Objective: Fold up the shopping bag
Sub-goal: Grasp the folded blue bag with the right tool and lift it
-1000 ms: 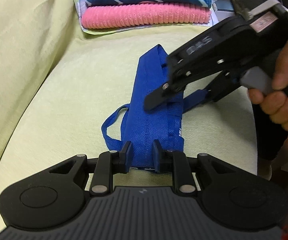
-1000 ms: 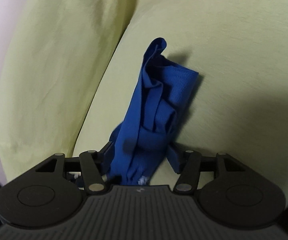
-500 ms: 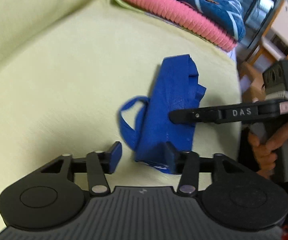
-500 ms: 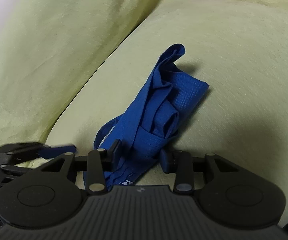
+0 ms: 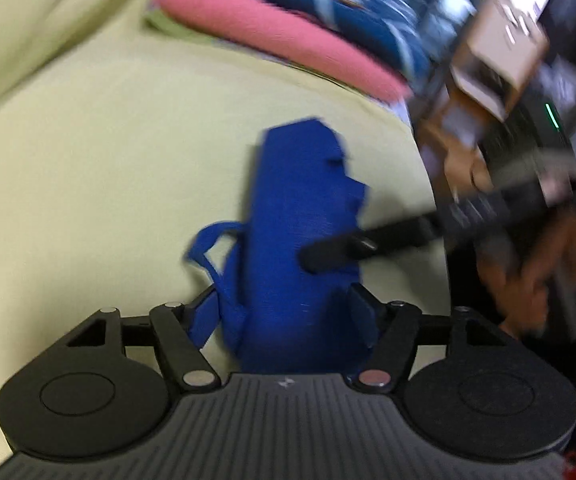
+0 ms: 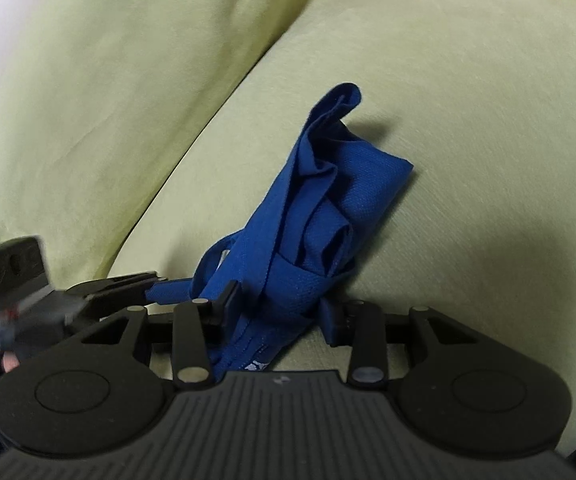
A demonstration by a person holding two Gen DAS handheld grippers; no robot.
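Observation:
The blue shopping bag (image 5: 299, 216), folded into a narrow strip, lies on the yellow-green sofa seat (image 5: 108, 168). One handle loop (image 5: 212, 240) sticks out to the left. My left gripper (image 5: 284, 316) straddles the bag's near end; its jaws are opening and the pads stand off the cloth. My right gripper (image 6: 280, 308) is shut on the bunched bag (image 6: 327, 208) near its handle end. In the left wrist view the right gripper's black finger (image 5: 351, 244) reaches in from the right onto the bag, with a hand (image 5: 527, 280) behind it. The left gripper (image 6: 156, 286) shows at the right wrist view's left edge.
A stack of folded pink and blue towels (image 5: 272, 36) sits at the back of the seat. The sofa backrest (image 6: 108, 100) rises along the left. Beyond the seat's right edge stands wooden furniture (image 5: 499, 52), blurred.
My left gripper let go of the bag's end and spread its jaws, swinging its view right. My right gripper's jaws narrowed onto the bunched bag and stayed there.

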